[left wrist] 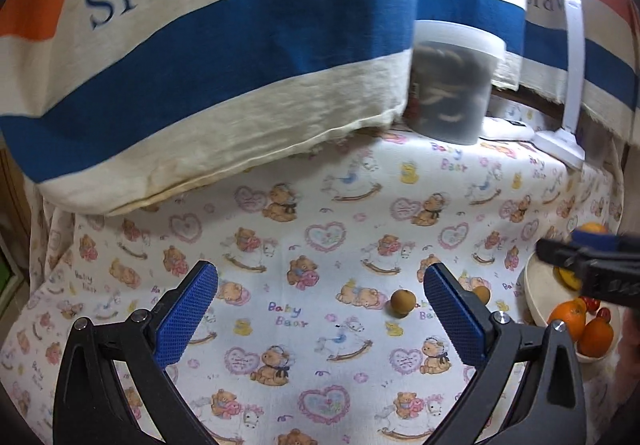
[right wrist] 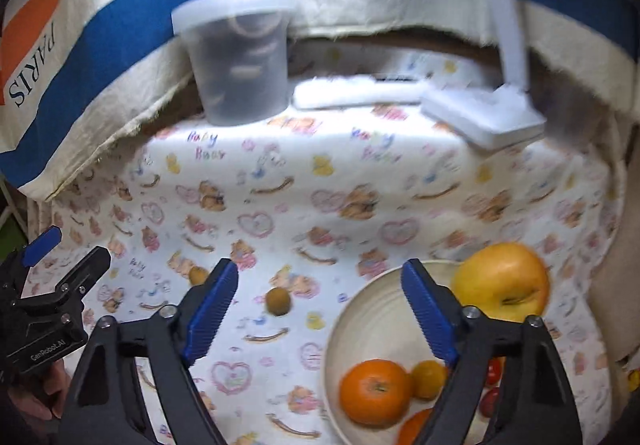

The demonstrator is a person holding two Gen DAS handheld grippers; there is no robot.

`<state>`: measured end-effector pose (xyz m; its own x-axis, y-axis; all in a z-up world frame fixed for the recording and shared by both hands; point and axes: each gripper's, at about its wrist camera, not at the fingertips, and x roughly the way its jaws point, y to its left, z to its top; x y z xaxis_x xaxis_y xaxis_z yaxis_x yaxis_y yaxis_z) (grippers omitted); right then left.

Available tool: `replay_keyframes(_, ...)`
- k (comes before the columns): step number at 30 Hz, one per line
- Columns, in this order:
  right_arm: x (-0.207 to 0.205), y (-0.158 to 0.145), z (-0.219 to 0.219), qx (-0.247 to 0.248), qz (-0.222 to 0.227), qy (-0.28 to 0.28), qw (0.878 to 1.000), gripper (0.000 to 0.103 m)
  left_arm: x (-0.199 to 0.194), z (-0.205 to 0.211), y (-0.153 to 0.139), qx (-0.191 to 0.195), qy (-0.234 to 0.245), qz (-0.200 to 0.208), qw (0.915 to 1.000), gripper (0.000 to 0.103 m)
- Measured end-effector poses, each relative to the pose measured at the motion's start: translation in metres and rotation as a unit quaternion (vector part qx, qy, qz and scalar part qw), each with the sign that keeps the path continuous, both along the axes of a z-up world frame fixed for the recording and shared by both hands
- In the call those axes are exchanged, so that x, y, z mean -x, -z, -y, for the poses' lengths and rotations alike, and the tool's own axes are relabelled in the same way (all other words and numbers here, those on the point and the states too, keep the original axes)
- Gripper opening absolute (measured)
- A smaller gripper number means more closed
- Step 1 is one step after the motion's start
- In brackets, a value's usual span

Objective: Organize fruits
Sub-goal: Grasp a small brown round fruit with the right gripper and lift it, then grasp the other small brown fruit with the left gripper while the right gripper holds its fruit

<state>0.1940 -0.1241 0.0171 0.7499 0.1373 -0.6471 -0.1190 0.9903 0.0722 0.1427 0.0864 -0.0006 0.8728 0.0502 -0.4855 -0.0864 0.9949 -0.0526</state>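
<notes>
Both grippers, left gripper (left wrist: pixel 320 309) and right gripper (right wrist: pixel 316 309), with jaws apart, gripping nothing. Beyond, two small brown fruits (left wrist: pixel 401 302) on patterned cloth (left wrist: pixel 320 213); oranges (right wrist: pixel 375 386) and apple (right wrist: pixel 502 281) in cream bowl (right wrist: pixel 372 301).

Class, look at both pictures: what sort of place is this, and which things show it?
Probably a room in a home, not a lab. The table wears a nursery-print cloth with teddy bears, a bowl of fruit sits on it, and a white desk lamp stands beside a lidded plastic tub.

A cream bowl (right wrist: pixel 340 329) is holding oranges (right wrist: pixel 374 387) beside a yellow-red apple (right wrist: pixel 502 281), on a counter (right wrist: pixel 360 181) showing white cloth printed with teddy bears, pink hearts and ducks; behind, blue-and-orange striped fabric (right wrist: pixel 120 25) is hanging.
</notes>
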Motion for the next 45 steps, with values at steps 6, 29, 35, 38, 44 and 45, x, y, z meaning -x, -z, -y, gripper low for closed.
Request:
replay_keyframes(6, -0.029, 0.026, -0.008, -0.023, -0.078, -0.023, 0.996, 0.051, -0.011, -0.010, 0.012, 0.010, -0.016, -0.036, 0.9992, 0.102)
replay_keyframes(29, -0.058, 0.071, -0.048, -0.006, -0.145, -0.048, 0.988, 0.023, -0.016, -0.010, 0.019, 0.014, -0.013, -0.051, 0.9985, 0.097)
replay_keyframes(35, -0.035, 0.062, -0.043, -0.019, -0.053, -0.040, 0.998, 0.023, -0.017, -0.011, 0.021, 0.014, -0.012, -0.053, 0.9984, 0.097)
replay_keyframes(38, -0.028, 0.055, -0.042, -0.043, -0.032, -0.055, 0.997, 0.023, -0.017, -0.011, 0.022, 0.016, -0.009, -0.057, 0.9982, 0.097)
replay_keyframes(44, -0.014, 0.043, -0.031, -0.045, 0.026, -0.024, 0.998, 0.023, -0.020, -0.003, 0.017, 0.016, 0.018, -0.064, 0.9977, 0.073)
replay_keyframes(45, -0.011, 0.041, -0.028, -0.040, 0.037, -0.017, 0.998, 0.023, -0.023, -0.001, 0.016, 0.020, 0.023, -0.073, 0.9969, 0.068)
